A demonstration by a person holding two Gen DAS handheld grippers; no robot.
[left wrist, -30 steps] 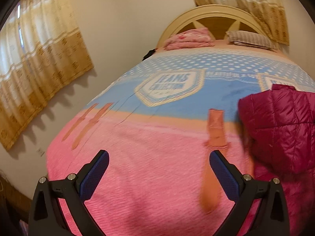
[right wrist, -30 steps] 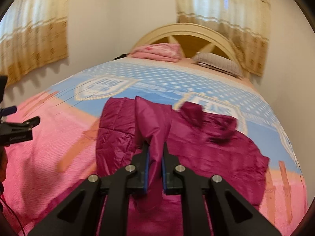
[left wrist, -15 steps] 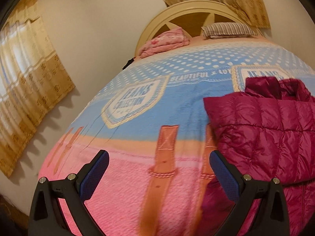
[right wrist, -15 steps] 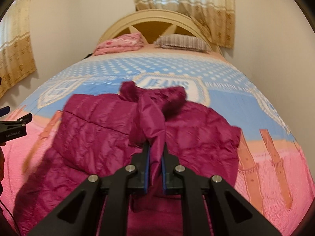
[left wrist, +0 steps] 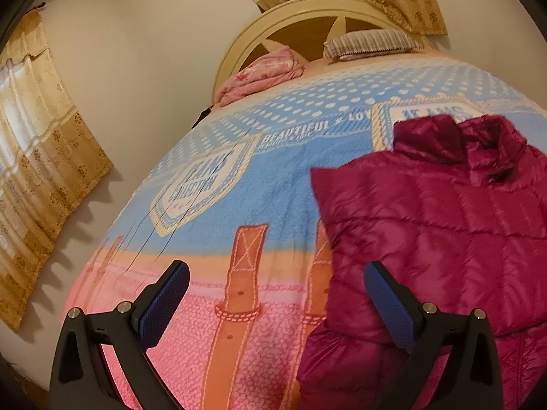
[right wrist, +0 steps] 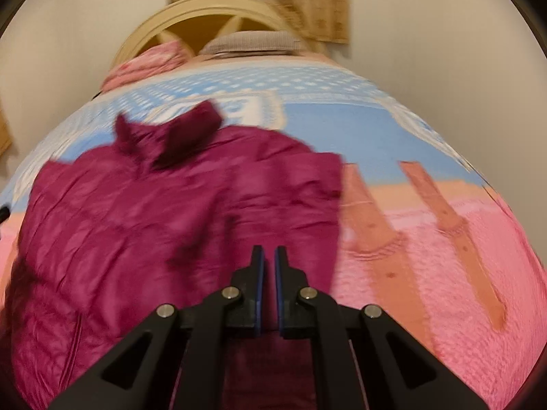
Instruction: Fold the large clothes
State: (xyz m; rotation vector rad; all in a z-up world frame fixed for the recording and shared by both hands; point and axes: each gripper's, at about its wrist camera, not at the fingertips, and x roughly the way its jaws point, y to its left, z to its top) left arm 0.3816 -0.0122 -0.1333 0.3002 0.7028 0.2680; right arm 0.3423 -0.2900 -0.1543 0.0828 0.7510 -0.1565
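Observation:
A magenta quilted puffer jacket [left wrist: 444,225] lies spread on the bed, collar toward the headboard. It fills the left and middle of the right wrist view [right wrist: 143,212]. My left gripper [left wrist: 277,304] is open and empty above the bedspread, its right finger over the jacket's left edge. My right gripper [right wrist: 267,266] has its jaws nearly closed with a thin gap between them. It hovers over the jacket's lower right part. The view is blurred and I cannot tell whether fabric sits between the pads.
The bed has a blue, orange and pink bedspread [left wrist: 239,177] with strap patterns. A folded pink blanket [left wrist: 263,75] and a striped pillow [left wrist: 369,42] lie by the cream headboard [left wrist: 307,17]. Curtains [left wrist: 37,157] hang at left and behind the bed.
The jacket sleeve that the right gripper held up now lies down on the jacket. Both views have swung right across the bed, and the left view is closer to the jacket.

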